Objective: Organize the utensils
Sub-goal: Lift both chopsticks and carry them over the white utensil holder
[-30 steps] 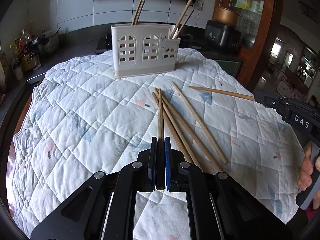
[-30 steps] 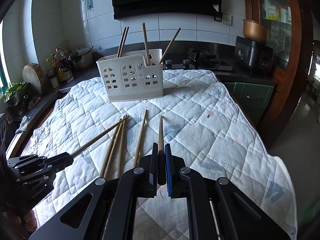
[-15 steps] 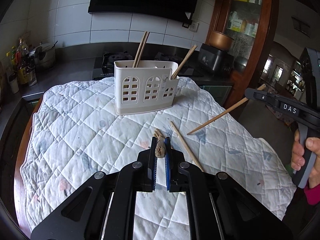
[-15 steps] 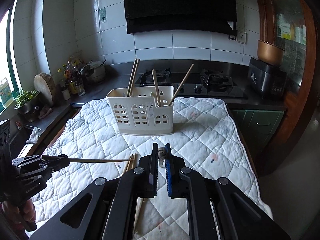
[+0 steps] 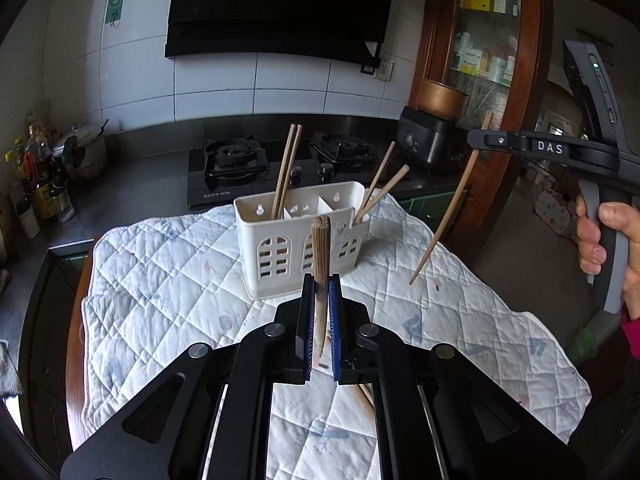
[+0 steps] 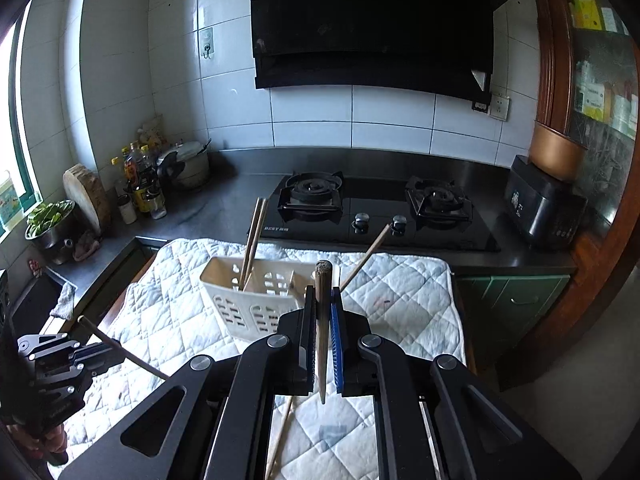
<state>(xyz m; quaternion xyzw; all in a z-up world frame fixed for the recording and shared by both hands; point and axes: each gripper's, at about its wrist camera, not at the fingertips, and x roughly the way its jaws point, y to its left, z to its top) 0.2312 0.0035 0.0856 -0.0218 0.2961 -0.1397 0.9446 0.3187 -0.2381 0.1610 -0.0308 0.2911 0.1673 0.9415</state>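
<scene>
My left gripper (image 5: 320,292) is shut on a wooden chopstick (image 5: 321,248), held upright above the quilted cloth (image 5: 168,280), in front of the white utensil holder (image 5: 296,236). My right gripper (image 6: 322,300) is shut on another chopstick (image 6: 322,292), thick end up, just before the holder (image 6: 256,300). The holder has several chopsticks (image 5: 286,168) standing in it. In the left wrist view the right gripper (image 5: 476,140) shows at the right, its chopstick (image 5: 448,216) slanting down. In the right wrist view the left gripper (image 6: 96,350) is at lower left.
Loose chopsticks (image 6: 280,436) lie on the cloth below the grippers. Behind the table runs a dark counter with a gas hob (image 6: 372,212), bottles and pots (image 6: 140,184) at left, a black appliance (image 6: 544,208) at right, and a wooden cabinet (image 5: 488,80).
Both grippers have lifted their chopsticks off the cloth, tipped them upright and moved toward the holder. The loose chopsticks on the cloth have dropped out of view beneath the grippers.
</scene>
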